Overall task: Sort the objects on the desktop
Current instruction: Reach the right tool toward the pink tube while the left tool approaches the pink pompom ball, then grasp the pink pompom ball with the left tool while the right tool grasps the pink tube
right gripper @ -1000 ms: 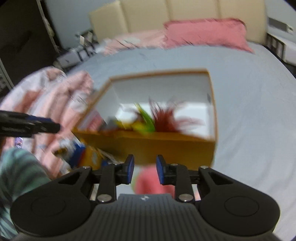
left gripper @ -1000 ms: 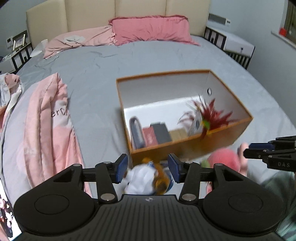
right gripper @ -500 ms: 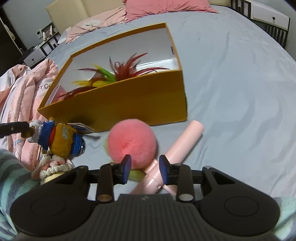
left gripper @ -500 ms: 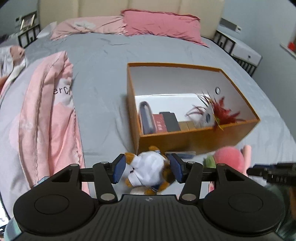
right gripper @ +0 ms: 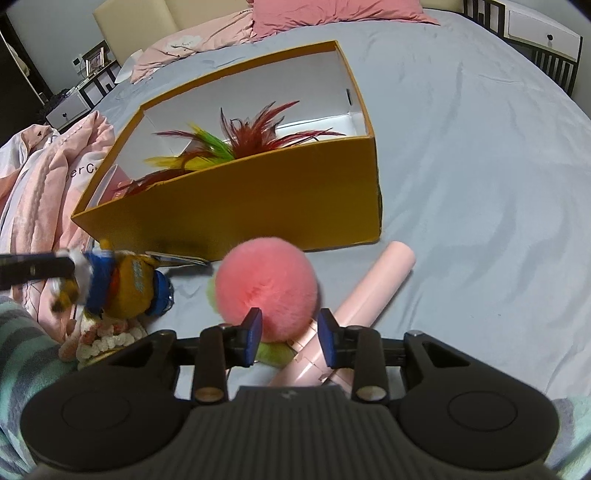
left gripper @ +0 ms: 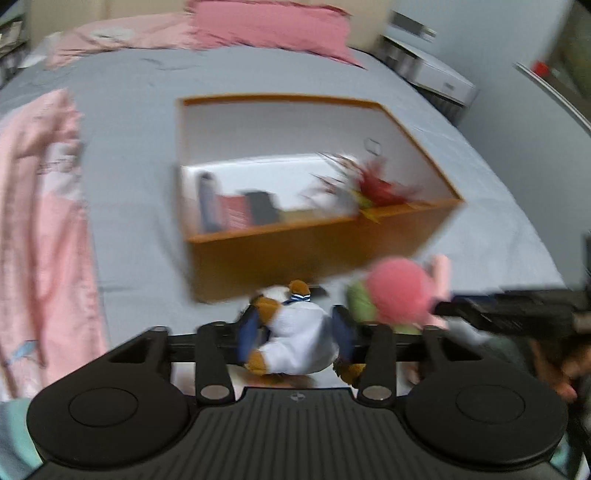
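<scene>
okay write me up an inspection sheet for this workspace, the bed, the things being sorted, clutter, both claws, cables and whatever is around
Surface: grey bedsheet, wrinkled.
Job's things: orange box holds feathers and, in the left wrist view, small upright items. In front of it lie a plush toy in white, a pink pompom and a pink tube.
Clutter: pink blanket beside the box.
Grippers: left claw has just been closing, its pads against the plush toy. Right claw is around the pompom's near edge; contact cannot be told.
Cables: nothing seen.
Surroundings: pink pillows, headboard, bedside cabinets.
</scene>
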A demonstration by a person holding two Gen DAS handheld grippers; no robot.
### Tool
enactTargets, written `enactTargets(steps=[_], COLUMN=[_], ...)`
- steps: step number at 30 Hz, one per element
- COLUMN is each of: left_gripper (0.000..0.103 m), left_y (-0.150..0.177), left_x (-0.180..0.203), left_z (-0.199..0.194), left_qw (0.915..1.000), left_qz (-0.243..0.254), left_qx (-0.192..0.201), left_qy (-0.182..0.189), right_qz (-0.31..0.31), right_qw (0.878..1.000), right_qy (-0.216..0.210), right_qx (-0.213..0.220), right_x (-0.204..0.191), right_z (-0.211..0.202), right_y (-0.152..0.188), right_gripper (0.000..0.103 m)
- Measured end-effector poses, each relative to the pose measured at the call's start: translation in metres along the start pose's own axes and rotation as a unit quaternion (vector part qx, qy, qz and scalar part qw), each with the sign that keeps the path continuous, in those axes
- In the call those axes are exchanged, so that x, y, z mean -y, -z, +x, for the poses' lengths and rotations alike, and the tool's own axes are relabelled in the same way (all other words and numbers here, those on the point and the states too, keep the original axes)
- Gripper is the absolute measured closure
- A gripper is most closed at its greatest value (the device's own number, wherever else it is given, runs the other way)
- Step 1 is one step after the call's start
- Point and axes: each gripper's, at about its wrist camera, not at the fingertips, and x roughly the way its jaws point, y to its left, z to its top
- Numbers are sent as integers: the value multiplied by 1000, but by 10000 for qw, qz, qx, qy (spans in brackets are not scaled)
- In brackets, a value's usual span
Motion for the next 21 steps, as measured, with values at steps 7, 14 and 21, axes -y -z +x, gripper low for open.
enactTargets(steps=[7,14,21], left_gripper=[61,45,42], left_y=[5,-6,-6], left_x=[29,61,94], left_z=[6,18,70], left_qw=[9985,9941,9833], left_qz=[384,1061,1805], left_qx=[-195,59,-146], left_qy=[342,226,189], right_qz=[-45,89,700], right_qw=[10000,9988,9964], right_qy=[-2,484,346], right_qx=[22,6,-345], right_x=[2,22,52], right_z=[-3,-10,4], right_y=[-1,-10,-8], right_gripper=[68,68,68])
